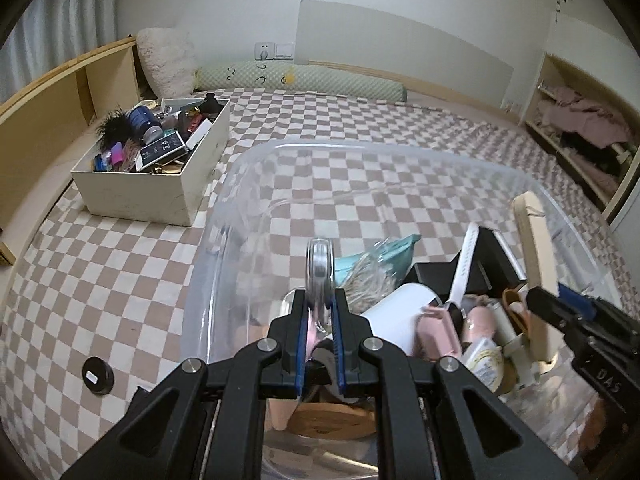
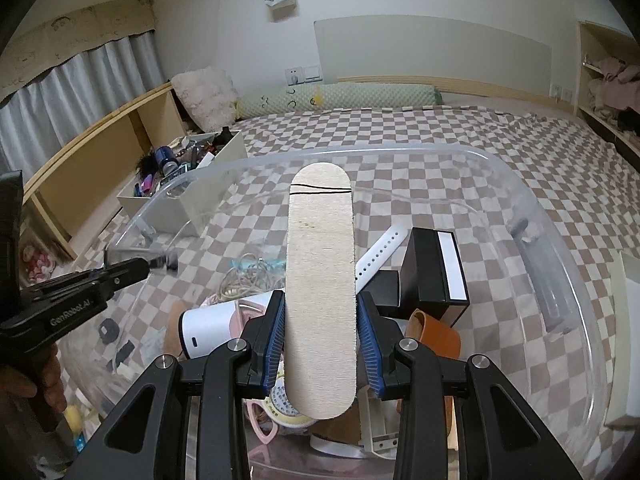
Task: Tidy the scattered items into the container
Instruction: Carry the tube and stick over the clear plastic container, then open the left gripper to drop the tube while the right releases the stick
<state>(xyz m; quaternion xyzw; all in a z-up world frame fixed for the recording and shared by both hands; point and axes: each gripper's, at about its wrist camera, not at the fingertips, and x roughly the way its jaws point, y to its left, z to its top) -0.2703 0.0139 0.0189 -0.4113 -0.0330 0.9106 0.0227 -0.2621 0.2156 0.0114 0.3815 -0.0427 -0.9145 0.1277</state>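
Over the part-filled tub [image 2: 560,184], the left gripper [image 1: 319,300] clamps a disc [image 1: 319,268], the right gripper [image 2: 320,312] a wooden stick [image 2: 321,280], both undropped; a black puck [image 1: 98,375] waits outside

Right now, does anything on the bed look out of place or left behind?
Yes. A small black round lid lies alone on the checkered bedspread, outside the clear plastic container, while the other loose things are already inside the container or in the white box.

Right claw [image 2: 320,344] clamps wooden board [image 2: 320,280] above clear bin [image 2: 560,360].
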